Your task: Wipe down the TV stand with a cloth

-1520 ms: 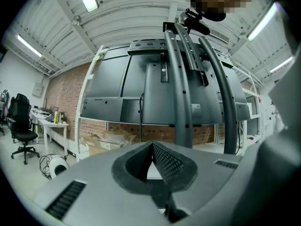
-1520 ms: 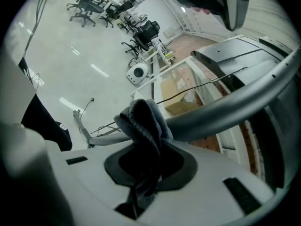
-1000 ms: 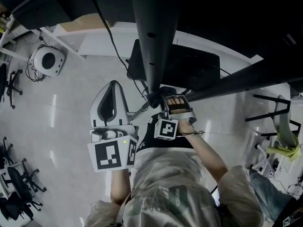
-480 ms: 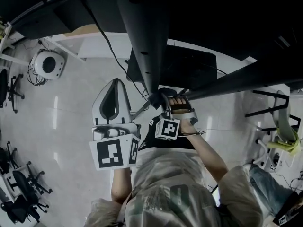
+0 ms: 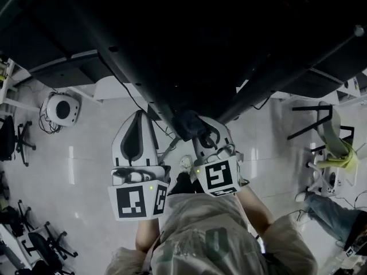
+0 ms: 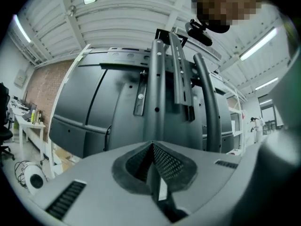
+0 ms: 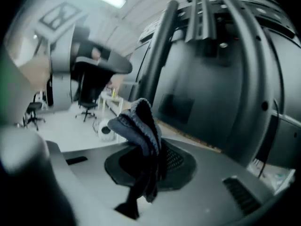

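Head view, looking steeply down: left gripper (image 5: 137, 109) low at left of centre, white, jaws pressed together on nothing, tip aimed up toward the dark TV stand (image 5: 123, 73), just short of its slanting bar. Right gripper (image 5: 202, 135) just beside it at centre, clamped on a dark cloth (image 5: 185, 124). Cloth bunched right where two slanting stand bars converge; touching or merely close, not possible to tell in the shadow. Pale glossy floor (image 5: 74, 153) beneath, with a round white device (image 5: 60, 108) at far left and a yellow-green rag (image 5: 339, 154) draped on a rack at far right. Left gripper view: jaws shut tight, mesh pads (image 6: 164, 161) meeting in one seam with nothing between. Straight ahead, the stand's grey uprights (image 6: 157, 88) and a curved tube (image 6: 210, 102) rising against the black rear shell of the TV (image 6: 94, 107). Brick wall (image 6: 40, 88) off to the left. Right gripper view: jaws squeezed on the blue-grey knitted cloth (image 7: 141, 126), a folded hump standing above the pads and a dark tail hanging down below them. Behind the cloth, a stand tube (image 7: 157, 60) slanting upward and the black TV back filling the right. Office chair (image 7: 87, 108) on the floor at left, well apart.
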### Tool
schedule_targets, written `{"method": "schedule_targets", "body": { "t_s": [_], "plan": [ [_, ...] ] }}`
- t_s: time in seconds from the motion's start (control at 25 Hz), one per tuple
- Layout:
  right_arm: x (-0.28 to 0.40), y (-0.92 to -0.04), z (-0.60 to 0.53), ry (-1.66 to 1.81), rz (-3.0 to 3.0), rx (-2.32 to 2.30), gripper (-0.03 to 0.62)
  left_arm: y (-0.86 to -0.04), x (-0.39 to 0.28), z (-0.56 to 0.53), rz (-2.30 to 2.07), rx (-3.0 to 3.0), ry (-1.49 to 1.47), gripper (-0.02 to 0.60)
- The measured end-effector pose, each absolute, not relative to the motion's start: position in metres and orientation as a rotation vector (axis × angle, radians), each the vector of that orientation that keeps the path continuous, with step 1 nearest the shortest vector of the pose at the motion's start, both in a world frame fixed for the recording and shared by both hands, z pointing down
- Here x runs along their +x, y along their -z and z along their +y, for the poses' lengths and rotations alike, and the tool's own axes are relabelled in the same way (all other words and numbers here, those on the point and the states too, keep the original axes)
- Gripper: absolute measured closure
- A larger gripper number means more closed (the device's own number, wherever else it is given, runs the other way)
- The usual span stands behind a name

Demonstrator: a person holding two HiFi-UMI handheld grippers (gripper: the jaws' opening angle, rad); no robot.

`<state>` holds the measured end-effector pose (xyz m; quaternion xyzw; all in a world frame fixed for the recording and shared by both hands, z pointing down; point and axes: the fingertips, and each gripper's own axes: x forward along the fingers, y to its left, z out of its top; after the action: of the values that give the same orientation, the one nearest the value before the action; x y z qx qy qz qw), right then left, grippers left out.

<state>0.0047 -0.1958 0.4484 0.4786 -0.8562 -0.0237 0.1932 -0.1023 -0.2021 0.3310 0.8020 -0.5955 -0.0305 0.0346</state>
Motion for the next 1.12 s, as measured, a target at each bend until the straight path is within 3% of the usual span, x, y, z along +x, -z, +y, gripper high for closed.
{"method": "schedule_targets", "body": {
  "t_s": [0.28,0.8,0.92,1.12],
  "plan": [
    [0.046,-0.309,-0.166,-0.098,-2.8,1.604,0.537,-0.298,-0.048,-0.198,-1.681,2.639,0.168,0.566],
    [0.089,-0.279,-0.147,-0.175,-2.922,1.786,0.537,-0.276,0.006,-0.19,-1.518,2.804,0.181,0.566],
    [0.09,-0.255,-0.15,0.017,-2.844,1.803,0.537,-0.268,0.017,-0.193,-1.502,2.844,0.11,0.566],
    [0.112,-0.13,-0.146,0.749,-2.389,1.959,0.537,-0.212,0.04,-0.197,-1.466,2.974,0.189,0.566]
  ]
}}
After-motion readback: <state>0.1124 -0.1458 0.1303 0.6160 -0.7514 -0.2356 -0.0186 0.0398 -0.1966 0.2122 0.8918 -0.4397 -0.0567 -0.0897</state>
